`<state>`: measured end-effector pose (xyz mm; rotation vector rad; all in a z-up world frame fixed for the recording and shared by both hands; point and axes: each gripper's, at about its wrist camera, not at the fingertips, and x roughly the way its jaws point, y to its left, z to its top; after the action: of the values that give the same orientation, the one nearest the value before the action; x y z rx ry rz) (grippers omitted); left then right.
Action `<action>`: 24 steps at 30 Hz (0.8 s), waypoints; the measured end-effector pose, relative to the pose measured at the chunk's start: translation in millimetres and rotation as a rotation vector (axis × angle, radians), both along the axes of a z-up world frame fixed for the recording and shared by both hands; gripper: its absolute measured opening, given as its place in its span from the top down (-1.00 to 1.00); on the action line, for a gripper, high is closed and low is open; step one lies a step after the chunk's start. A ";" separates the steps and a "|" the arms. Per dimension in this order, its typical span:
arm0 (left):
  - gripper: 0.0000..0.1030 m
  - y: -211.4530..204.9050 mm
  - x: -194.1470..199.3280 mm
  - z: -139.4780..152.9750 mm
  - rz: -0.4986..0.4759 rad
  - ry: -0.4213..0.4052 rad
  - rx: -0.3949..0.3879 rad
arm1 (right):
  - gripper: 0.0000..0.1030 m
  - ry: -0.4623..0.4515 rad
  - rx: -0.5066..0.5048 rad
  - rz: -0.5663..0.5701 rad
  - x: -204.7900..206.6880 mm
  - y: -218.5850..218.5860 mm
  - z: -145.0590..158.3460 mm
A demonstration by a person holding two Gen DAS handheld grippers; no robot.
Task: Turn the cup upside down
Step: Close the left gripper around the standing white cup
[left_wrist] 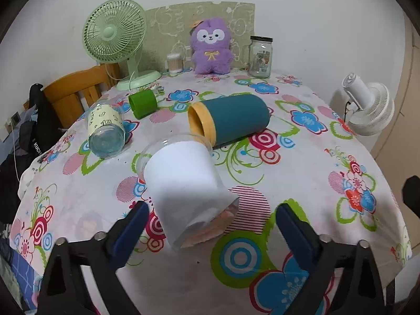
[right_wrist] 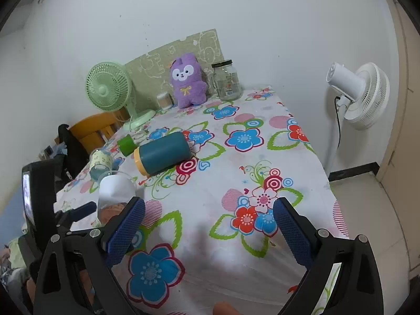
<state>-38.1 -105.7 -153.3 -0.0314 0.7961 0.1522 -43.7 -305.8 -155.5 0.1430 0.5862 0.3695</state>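
A clear cup with a white paper sleeve lies on its side on the flowered tablecloth, its mouth pointing away and its base toward me. My left gripper is open, its blue pads on either side of the cup's base end, not touching. The cup also shows at the left in the right wrist view. My right gripper is open and empty above the cloth near the table's front edge, to the right of the cup. Three other cups lie on their sides: a teal and yellow one, a green one, a clear patterned one.
At the back of the table stand a green desk fan, a cotton swab jar, a purple plush toy and a glass jar. A white standing fan is right of the table. A wooden chair is at the left.
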 end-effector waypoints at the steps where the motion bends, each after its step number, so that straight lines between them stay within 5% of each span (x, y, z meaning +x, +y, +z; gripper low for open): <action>1: -0.72 0.9 0.5 -1.0 0.004 0.002 -0.002 | -0.92 -0.001 0.003 0.001 0.4 -0.3 -0.7; 8: -0.36 10.7 1.1 -6.5 0.021 0.017 -0.023 | -0.92 0.007 0.031 0.005 3.0 -1.2 -3.6; 24: -0.29 41.6 -15.9 23.6 -0.061 0.049 -0.067 | -0.92 0.001 0.032 0.079 -4.1 29.4 -1.8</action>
<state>-54.0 -64.1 -129.7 -0.0669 0.8495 0.0692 -47.8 -276.4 -157.3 0.1512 0.5877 0.4558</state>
